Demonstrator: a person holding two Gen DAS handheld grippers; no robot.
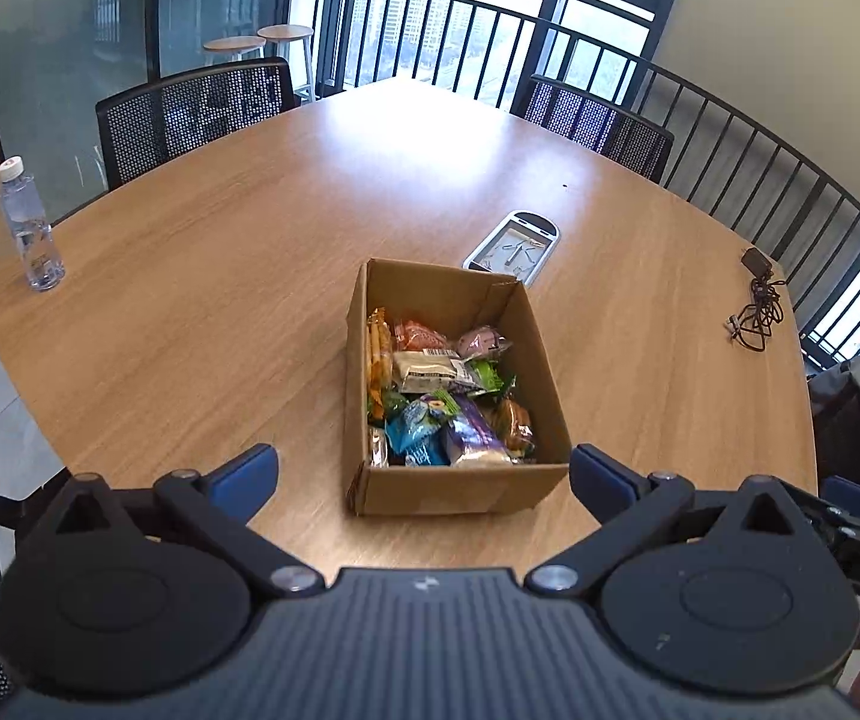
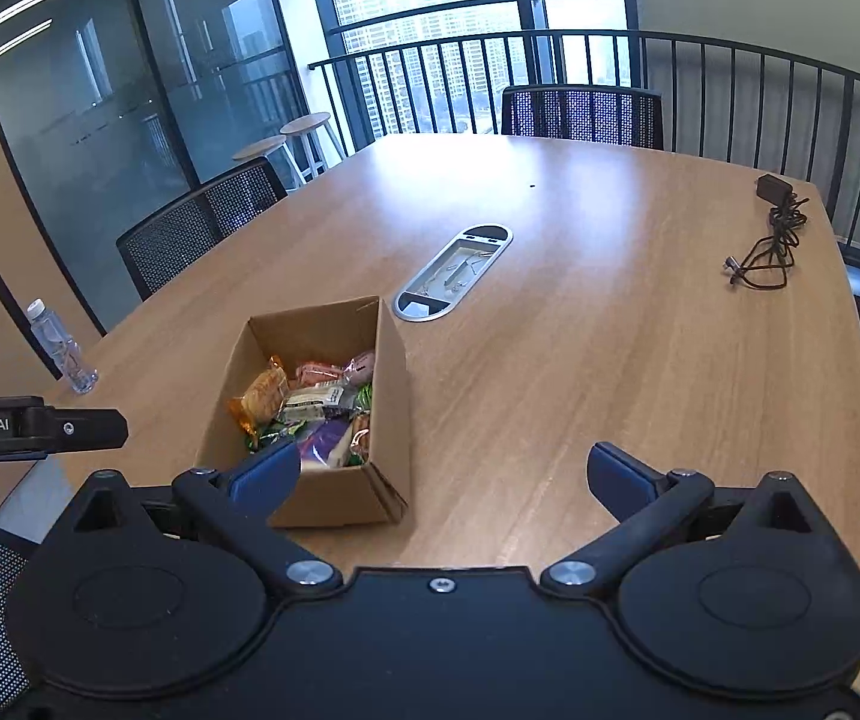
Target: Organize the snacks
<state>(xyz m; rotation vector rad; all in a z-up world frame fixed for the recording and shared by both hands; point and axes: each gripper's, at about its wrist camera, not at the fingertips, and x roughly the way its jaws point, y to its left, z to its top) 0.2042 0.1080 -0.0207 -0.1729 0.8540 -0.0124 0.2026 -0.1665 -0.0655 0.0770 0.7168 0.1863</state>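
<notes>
An open cardboard box (image 1: 541, 360) stands on the wooden table (image 1: 249, 276) and holds several wrapped snacks (image 1: 430, 384) in orange, white, green, blue and purple. My left gripper (image 1: 423, 474) is open and empty, its blue pads on either side of the box's near wall, above the table. In the right wrist view the box (image 2: 390, 396) sits to the left with the snacks (image 2: 309, 402) inside. My right gripper (image 2: 445, 474) is open and empty, just right of the box's near corner.
A water bottle (image 1: 30, 228) stands at the table's left edge. A grey oval cable hatch (image 1: 514, 246) lies behind the box. A black charger with coiled cable (image 1: 757, 306) lies at the right. Mesh chairs (image 1: 189, 114) and a railing surround the table.
</notes>
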